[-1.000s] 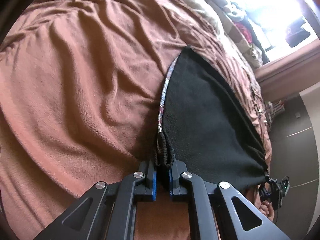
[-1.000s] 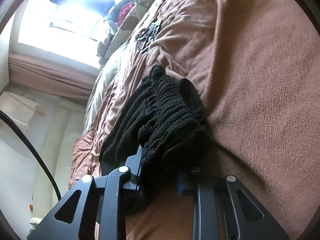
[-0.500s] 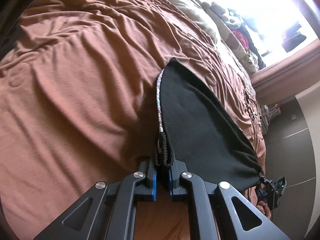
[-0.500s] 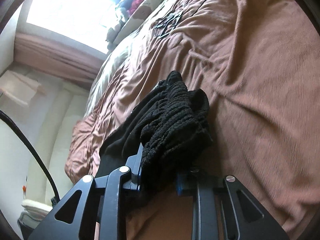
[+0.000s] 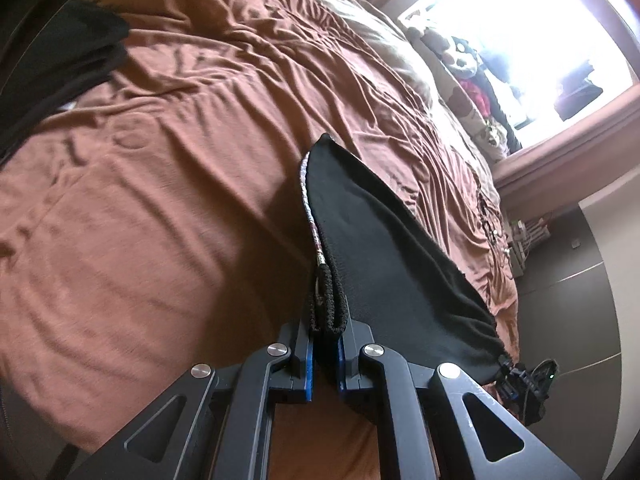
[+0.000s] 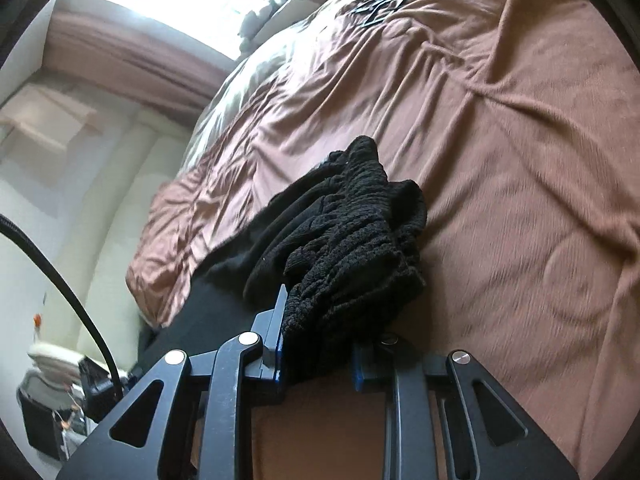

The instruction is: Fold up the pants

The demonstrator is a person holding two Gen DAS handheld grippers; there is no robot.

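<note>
The left claw (image 5: 325,354) is clamping tight on a thin black ribbed edge of the pants (image 5: 384,264), its blue pads (image 5: 308,368) nearly meeting around the cloth. A patterned drawstring (image 5: 310,208) is running up along that edge. The black fabric is stretching taut above the brown bedspread (image 5: 160,200), reaching toward the right claw (image 6: 316,354). That one is gripping a thick, bunched wad of the ribbed waistband (image 6: 352,248), jaws narrow around it, cloth spilling over the fingers. Beyond the bed, a bright window (image 5: 520,20) is glaring, with pillows (image 5: 452,76) piled beneath it.
</note>
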